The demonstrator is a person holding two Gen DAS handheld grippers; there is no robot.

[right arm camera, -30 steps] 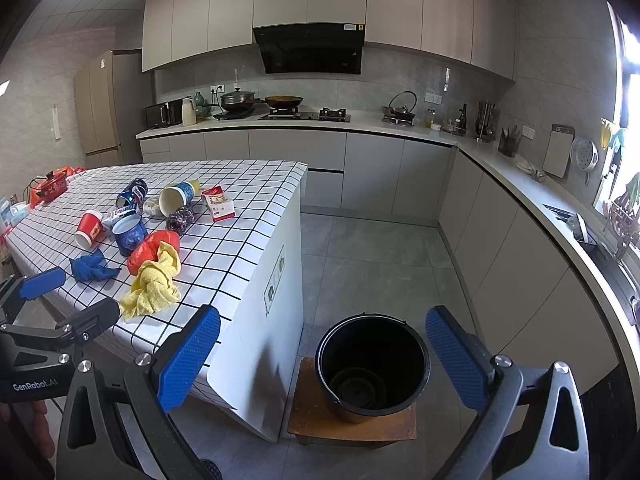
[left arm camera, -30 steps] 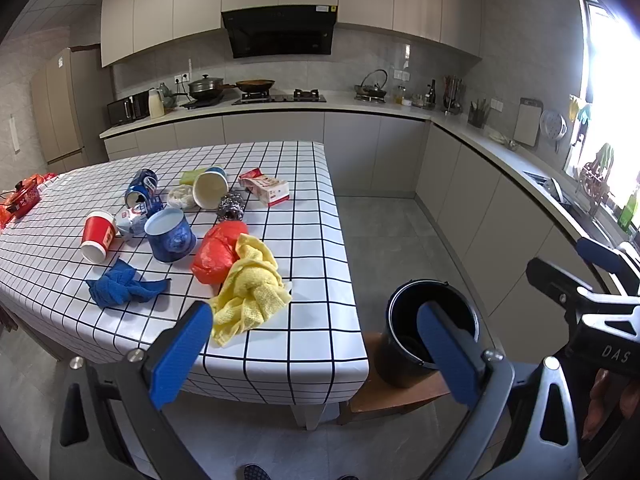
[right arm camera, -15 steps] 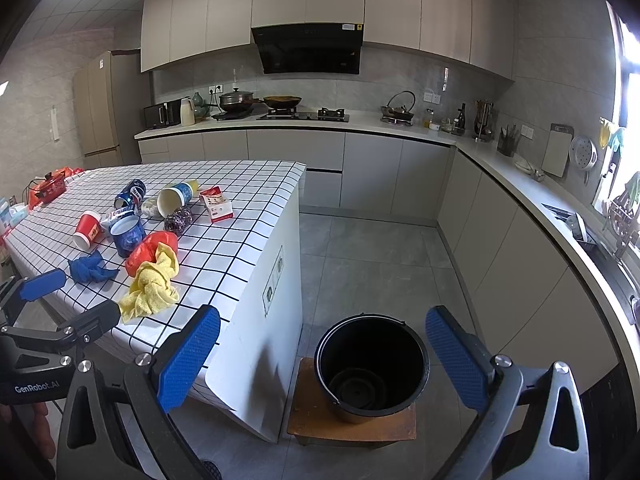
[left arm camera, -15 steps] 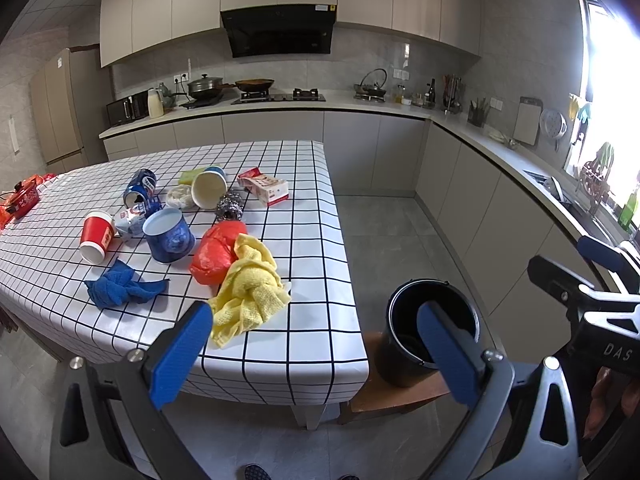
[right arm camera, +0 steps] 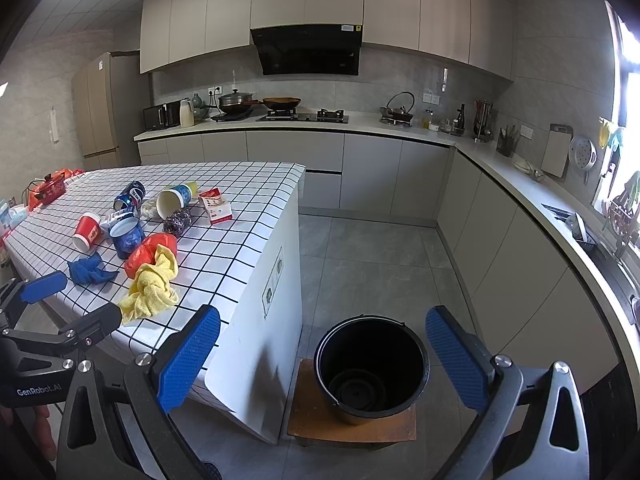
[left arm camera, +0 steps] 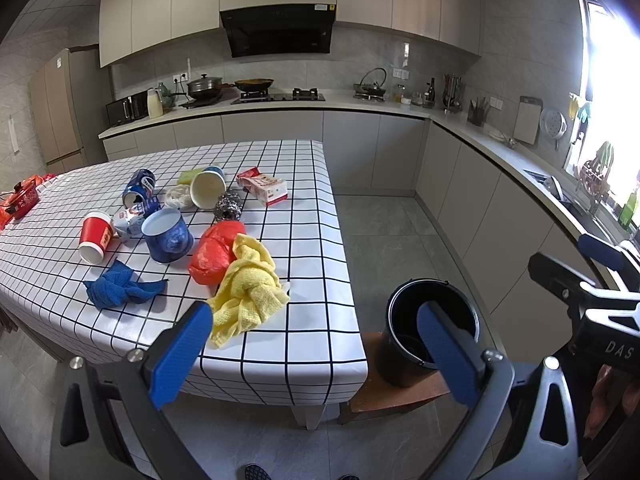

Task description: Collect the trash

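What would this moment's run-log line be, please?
left tool open | right tool open | trash on table | bucket empty

Your left gripper (left arm camera: pixel 316 348) and right gripper (right arm camera: pixel 322 352) match: dark grey frames with triangular cut-outs, silver screws, and blue textured pads (right arm camera: pixel 188 356) on the fingers. White lettering reads "GenRobot.AI" on one body, "DAS" on the other.
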